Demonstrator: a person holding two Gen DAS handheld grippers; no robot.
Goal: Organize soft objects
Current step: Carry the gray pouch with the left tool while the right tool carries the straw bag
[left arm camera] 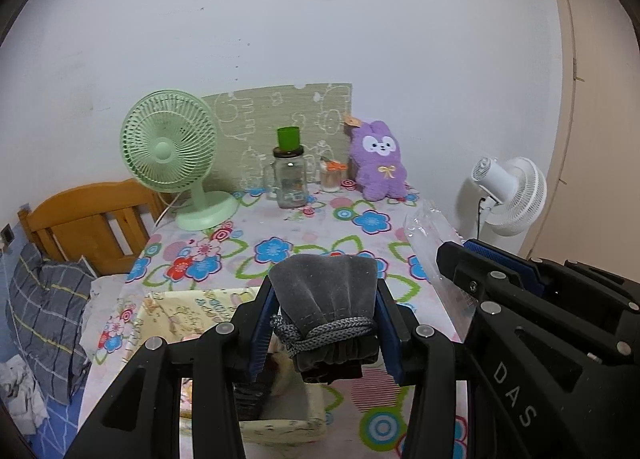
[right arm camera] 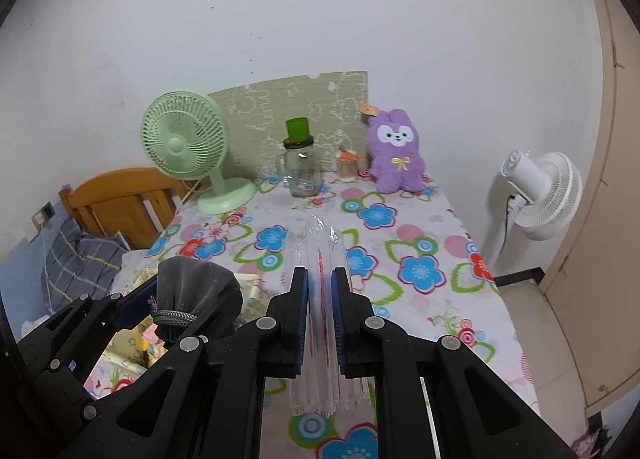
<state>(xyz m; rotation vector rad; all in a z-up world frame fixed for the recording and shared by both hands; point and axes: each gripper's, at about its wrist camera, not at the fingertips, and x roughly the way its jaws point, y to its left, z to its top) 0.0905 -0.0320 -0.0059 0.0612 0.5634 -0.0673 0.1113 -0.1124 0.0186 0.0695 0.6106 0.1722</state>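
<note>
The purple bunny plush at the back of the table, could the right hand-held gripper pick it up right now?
Probably not as things stand. The right hand-held gripper is shut on a clear plastic bag, so its jaws are occupied. The path across the floral tablecloth to the purple bunny plush looks free, though.

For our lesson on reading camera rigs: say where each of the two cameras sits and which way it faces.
Left wrist: on the left gripper, looking forward over the grey pouch it clamps; the right gripper enters at right.
Right wrist: on the right gripper, shut on a clear plastic bag; the left gripper enters at left.
Shared: floral table, green fan, purple plush, jar.
</note>
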